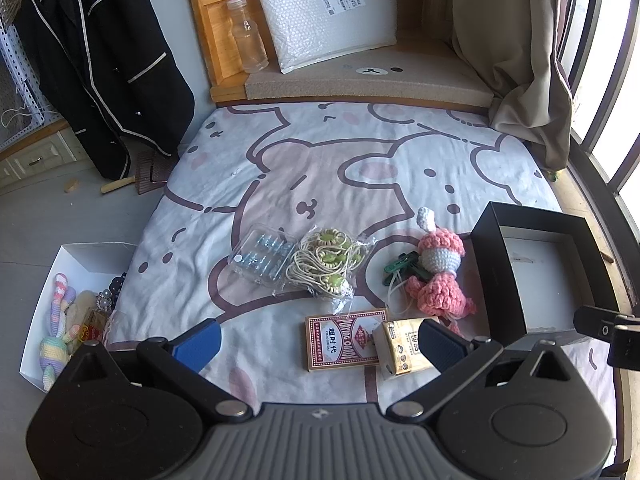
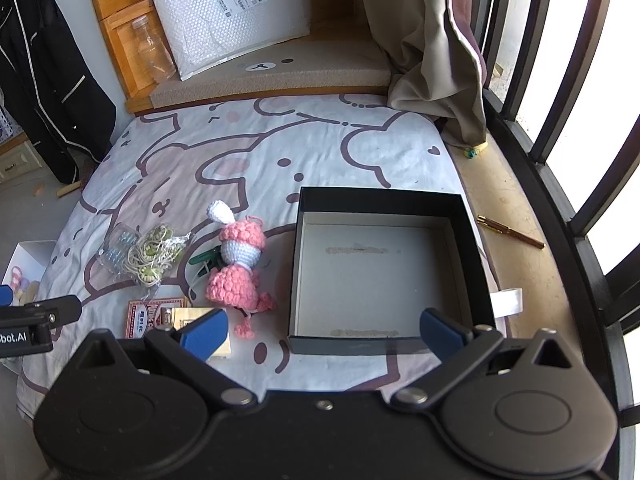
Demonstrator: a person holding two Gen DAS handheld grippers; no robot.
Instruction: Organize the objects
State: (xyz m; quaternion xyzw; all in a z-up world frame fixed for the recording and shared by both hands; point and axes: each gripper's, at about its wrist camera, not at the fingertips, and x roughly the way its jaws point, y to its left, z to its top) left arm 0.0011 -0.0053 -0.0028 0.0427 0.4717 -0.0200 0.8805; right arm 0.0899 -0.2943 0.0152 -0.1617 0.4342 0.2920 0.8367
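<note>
On the cartoon bedsheet lie a red playing-card box (image 1: 343, 338), a small tan packet (image 1: 404, 346), a pink crochet doll (image 1: 438, 270), green clips (image 1: 402, 266), a bag of cream cord with green discs (image 1: 326, 268) and a clear plastic case (image 1: 262, 258). My left gripper (image 1: 318, 346) hovers open just above the card box, nothing between its fingers. An empty black box (image 2: 472, 256) sits to the right. My right gripper (image 2: 322, 330) stands open over the black box's near wall. The doll (image 2: 240, 268) and card box (image 2: 146, 316) lie to its left.
A white tray (image 1: 76, 256) with crochet toys and trinkets sits off the bed's left edge. A pen (image 2: 510, 232) lies on the wooden ledge by the window bars. A padded mailer (image 1: 324, 12), a clear bottle (image 1: 246, 36) and a curtain (image 1: 516, 52) stand at the far end.
</note>
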